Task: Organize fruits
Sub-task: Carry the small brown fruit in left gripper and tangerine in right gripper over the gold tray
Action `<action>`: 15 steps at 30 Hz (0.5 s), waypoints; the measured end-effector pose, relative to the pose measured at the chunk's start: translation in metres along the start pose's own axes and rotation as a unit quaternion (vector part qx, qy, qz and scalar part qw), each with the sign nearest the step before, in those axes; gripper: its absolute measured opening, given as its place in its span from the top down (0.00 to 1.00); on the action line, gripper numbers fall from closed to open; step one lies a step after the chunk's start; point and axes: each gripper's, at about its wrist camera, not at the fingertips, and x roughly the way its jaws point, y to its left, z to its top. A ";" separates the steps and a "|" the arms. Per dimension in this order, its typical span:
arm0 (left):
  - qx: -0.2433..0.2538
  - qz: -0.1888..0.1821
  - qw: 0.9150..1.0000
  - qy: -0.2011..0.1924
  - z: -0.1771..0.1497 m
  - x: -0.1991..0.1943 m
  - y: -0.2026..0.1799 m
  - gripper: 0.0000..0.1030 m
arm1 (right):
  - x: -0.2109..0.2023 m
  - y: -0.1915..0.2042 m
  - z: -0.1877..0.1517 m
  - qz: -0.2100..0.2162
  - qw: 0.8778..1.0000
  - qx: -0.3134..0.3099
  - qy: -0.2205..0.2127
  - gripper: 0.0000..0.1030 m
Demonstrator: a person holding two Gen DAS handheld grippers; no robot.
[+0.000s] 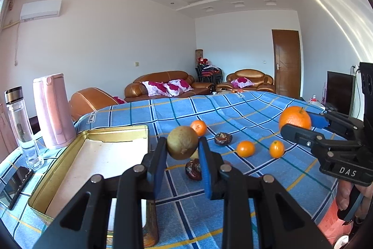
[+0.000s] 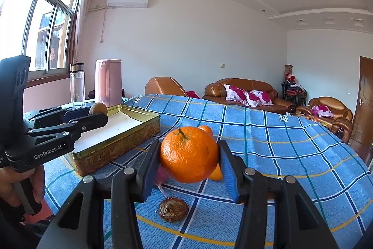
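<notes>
My left gripper (image 1: 182, 146) is shut on a green-brown round fruit (image 1: 182, 142), held above the blue checked tablecloth (image 1: 233, 113) just right of the gold tin tray (image 1: 93, 153). My right gripper (image 2: 189, 155) is shut on a large orange (image 2: 189, 154), lifted off the cloth; that orange (image 1: 295, 117) also shows at the right in the left wrist view. On the cloth lie three small oranges (image 1: 198, 127) (image 1: 245, 149) (image 1: 276, 149) and dark wrinkled fruits (image 1: 223, 138) (image 1: 193, 169) (image 2: 173, 210). The tray (image 2: 112, 144) holds nothing that I can see.
A pink kettle (image 1: 53, 111), a clear bottle (image 1: 21, 127) and a phone (image 1: 14, 186) stand left of the tray. The table's near edge runs under both grippers. A hand (image 2: 23, 186) holds the left tool. Brown sofas (image 1: 163, 85) sit beyond the table.
</notes>
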 end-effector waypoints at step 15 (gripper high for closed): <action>-0.021 0.020 1.000 0.004 -0.001 0.000 0.024 0.73 | 0.017 0.025 0.015 0.036 0.999 -0.016 -0.003 0.51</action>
